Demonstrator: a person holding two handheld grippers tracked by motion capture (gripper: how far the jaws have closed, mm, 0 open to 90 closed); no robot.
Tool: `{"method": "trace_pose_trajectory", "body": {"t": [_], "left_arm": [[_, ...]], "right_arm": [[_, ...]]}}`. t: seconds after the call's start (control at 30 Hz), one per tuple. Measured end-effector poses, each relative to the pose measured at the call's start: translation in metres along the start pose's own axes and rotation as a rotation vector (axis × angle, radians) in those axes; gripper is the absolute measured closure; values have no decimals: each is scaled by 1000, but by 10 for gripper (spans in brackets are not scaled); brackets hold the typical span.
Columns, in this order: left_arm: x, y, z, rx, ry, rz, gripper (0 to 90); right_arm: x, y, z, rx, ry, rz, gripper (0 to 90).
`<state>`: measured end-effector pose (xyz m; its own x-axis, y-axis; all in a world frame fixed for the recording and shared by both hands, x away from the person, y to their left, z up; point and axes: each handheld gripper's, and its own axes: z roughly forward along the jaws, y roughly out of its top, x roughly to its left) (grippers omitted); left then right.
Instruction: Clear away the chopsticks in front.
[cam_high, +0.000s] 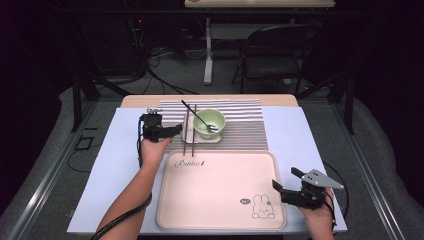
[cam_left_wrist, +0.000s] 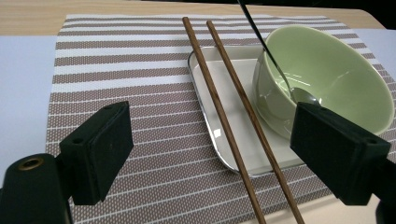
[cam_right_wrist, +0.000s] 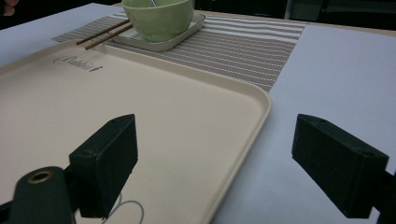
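Chopsticks across the small tray's left edge: I'd straddle both squarely, probably mid-length, with my released left gripper.

We read one word, "Rabbit", in cursive script on the tray, near its far left corner. Near its near right corner sits a small dark speech bubble beside a drawn rabbit; we cannot make out its lettering.
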<state>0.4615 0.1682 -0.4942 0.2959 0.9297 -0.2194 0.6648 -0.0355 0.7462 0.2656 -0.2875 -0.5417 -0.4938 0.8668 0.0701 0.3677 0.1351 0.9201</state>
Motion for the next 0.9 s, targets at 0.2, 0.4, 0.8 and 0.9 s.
{"method": "trace_pose_trajectory", "body": {"t": [0.2, 0.4, 0.8, 0.9], "left_arm": [[-4, 8, 12, 20, 13, 4, 142], [-8, 14, 25, 39, 17, 1, 147], [-1, 15, 50, 76, -13, -68, 187], [1, 17, 53, 73, -22, -87, 200]], "right_arm": [[0, 0, -1, -1, 2, 3, 139], [-1, -1, -2, -6, -1, 8, 139], [-2, -2, -7, -13, -8, 18, 139], [-2, -3, -8, -11, -10, 16, 139]]}}
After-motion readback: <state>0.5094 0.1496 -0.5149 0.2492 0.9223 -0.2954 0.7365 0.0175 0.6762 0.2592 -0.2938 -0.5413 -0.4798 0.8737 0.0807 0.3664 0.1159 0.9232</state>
